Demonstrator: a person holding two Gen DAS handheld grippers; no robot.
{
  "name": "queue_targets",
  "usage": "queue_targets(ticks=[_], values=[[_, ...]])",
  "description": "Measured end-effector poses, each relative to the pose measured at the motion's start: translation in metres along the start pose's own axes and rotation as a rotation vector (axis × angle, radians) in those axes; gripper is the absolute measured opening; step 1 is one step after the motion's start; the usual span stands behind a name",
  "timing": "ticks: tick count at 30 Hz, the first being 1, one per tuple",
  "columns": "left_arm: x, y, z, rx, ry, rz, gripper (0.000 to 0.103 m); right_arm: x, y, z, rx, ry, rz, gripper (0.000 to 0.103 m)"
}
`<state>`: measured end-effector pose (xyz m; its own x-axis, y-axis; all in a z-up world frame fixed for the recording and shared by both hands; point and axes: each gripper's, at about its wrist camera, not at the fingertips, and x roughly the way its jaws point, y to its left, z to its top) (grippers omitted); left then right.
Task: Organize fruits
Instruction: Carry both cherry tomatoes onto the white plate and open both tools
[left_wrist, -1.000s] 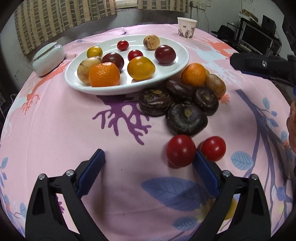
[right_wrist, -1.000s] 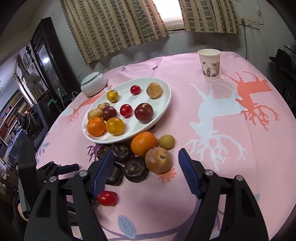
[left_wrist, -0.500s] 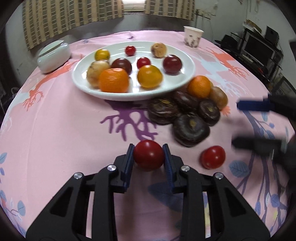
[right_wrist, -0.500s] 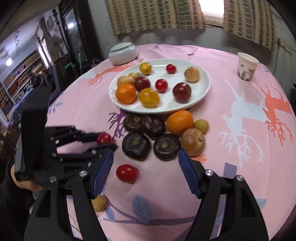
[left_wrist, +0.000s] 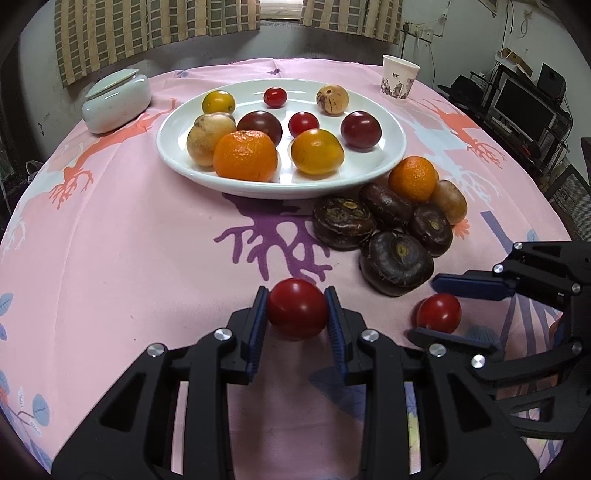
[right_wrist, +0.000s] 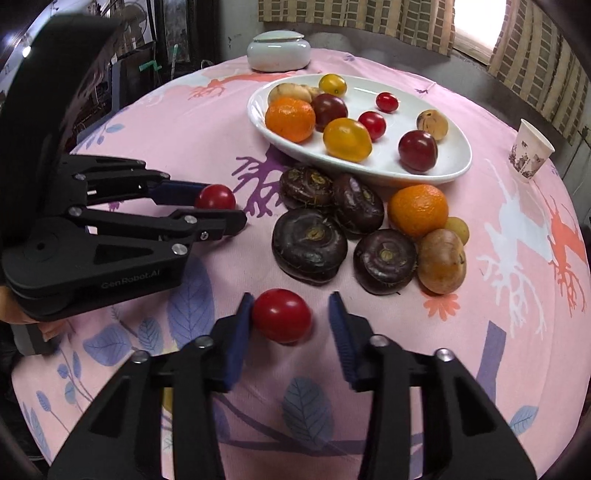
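On the left, the left gripper (left_wrist: 297, 314) had pinched one red tomato (left_wrist: 297, 312) between its blue pads, where a second earlier it stood spread wide on the pink tablecloth (left_wrist: 147, 258); that fruit looked ready to be carried to the white plate (left_wrist: 369, 177) beyond. To the right, the right gripper (right_wrist: 291, 315) had just been closing around the second tomato (right_wrist: 281, 314): its left pad touched the fruit, but a gap showed at the right pad, so the grip was not yet sealed. The dark round fruits (right_wrist: 309, 249) and an orange (right_wrist: 418, 209) lay between the tomatoes and the plate, still to be sorted.
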<state>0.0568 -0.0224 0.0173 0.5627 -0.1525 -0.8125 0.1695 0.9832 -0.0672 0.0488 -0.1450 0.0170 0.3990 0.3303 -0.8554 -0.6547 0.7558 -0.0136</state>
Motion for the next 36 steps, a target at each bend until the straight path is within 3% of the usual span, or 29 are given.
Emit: queue_targets(ticks=[1,10,24,31,36], values=[[0.0,0.0,0.0,0.0,0.001,-0.001,0.031,0.0,0.002,0.001,-0.013,-0.003,0.002,0.03],[-0.009,0.0,0.002,-0.009,-0.041,-0.02,0.031,-0.015,-0.006,0.002,0.022,-0.052,-0.016,0.03],[-0.028,0.001,0.01,-0.025,-0.102,0.005,0.031,-0.054,-0.033,0.012,0.154,-0.27,0.012,0.03],[-0.048,-0.008,0.045,0.024,-0.156,0.036,0.031,-0.057,-0.063,0.034,0.279,-0.288,-0.008,0.03],[-0.035,-0.001,0.076,-0.014,-0.148,0.023,0.031,-0.038,-0.086,0.06,0.375,-0.255,0.021,0.03]])
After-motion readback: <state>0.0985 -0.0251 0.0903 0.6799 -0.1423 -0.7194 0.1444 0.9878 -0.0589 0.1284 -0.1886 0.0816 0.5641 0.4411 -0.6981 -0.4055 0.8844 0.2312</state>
